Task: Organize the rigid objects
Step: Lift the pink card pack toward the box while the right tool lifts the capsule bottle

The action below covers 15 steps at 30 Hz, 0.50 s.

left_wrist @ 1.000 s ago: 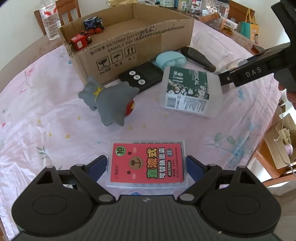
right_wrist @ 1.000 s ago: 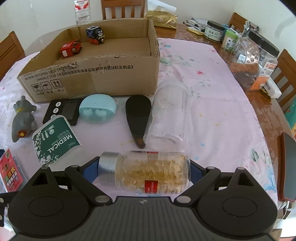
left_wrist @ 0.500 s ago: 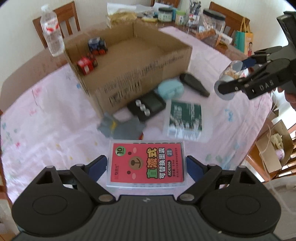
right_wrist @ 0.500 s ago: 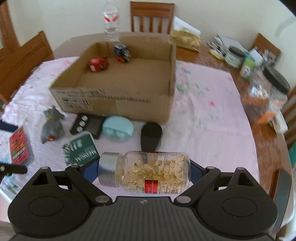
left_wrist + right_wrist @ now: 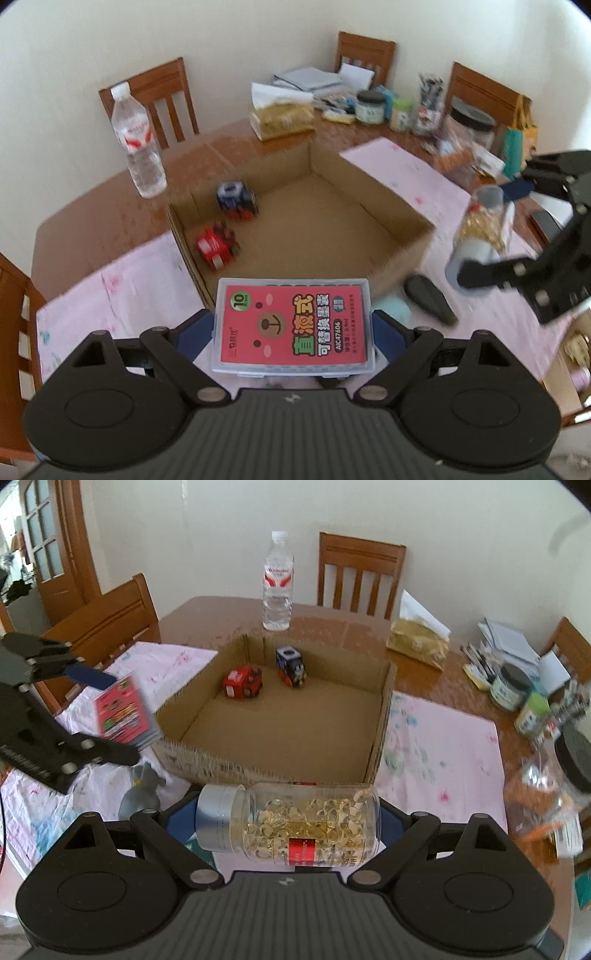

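Observation:
My left gripper (image 5: pixel 293 330) is shut on a clear plastic case with a red label (image 5: pixel 293 328), held in the air over the near wall of the open cardboard box (image 5: pixel 369 206). My right gripper (image 5: pixel 288 825) is shut on a clear bottle of golden capsules (image 5: pixel 295 823) with a silver cap, held sideways above the box's near edge (image 5: pixel 273 771). Each gripper shows in the other's view: the right one (image 5: pixel 480 236) to the box's right, the left one (image 5: pixel 118 709) to its left. A red toy train (image 5: pixel 243 682) and a blue toy train (image 5: pixel 291 666) lie inside the box.
A grey toy figure (image 5: pixel 142 794), a black oval object (image 5: pixel 428 299) and a pale blue case (image 5: pixel 393 308) lie on the pink tablecloth near the box. A water bottle (image 5: pixel 277 583) stands behind it. Jars, papers and a tissue pack (image 5: pixel 419 642) crowd the far right. Chairs surround the table.
Both grippers have risen well above the table with their objects and moved toward the cardboard box, which now lies below and ahead of them.

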Available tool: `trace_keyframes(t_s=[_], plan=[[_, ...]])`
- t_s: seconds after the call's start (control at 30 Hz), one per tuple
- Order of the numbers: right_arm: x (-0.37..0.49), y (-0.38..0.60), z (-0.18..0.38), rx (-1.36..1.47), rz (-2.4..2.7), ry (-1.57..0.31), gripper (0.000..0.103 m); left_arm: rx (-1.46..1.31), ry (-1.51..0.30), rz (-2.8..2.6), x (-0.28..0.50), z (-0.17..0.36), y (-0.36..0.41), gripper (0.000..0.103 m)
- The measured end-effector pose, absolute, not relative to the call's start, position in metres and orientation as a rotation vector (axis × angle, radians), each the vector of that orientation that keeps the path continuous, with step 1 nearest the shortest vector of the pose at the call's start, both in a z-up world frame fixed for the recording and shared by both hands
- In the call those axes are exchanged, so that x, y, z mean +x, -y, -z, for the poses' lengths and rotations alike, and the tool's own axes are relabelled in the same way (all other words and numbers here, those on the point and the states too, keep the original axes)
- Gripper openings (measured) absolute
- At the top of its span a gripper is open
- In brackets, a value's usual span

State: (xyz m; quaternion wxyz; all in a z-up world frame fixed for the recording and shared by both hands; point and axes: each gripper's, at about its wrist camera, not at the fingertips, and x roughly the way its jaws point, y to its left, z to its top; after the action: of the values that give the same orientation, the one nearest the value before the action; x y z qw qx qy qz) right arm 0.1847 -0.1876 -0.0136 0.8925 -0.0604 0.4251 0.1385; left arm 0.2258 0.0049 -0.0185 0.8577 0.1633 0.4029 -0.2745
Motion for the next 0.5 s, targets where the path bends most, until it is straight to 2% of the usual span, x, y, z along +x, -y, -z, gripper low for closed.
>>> trace_keyframes(t_s=[0.5], plan=[[0.23, 0.2, 0.015, -0.159, -0.364, -0.86, 0.096, 0.254, -0.882, 0.437, 0.277, 0.056, 0.028, 0.091]])
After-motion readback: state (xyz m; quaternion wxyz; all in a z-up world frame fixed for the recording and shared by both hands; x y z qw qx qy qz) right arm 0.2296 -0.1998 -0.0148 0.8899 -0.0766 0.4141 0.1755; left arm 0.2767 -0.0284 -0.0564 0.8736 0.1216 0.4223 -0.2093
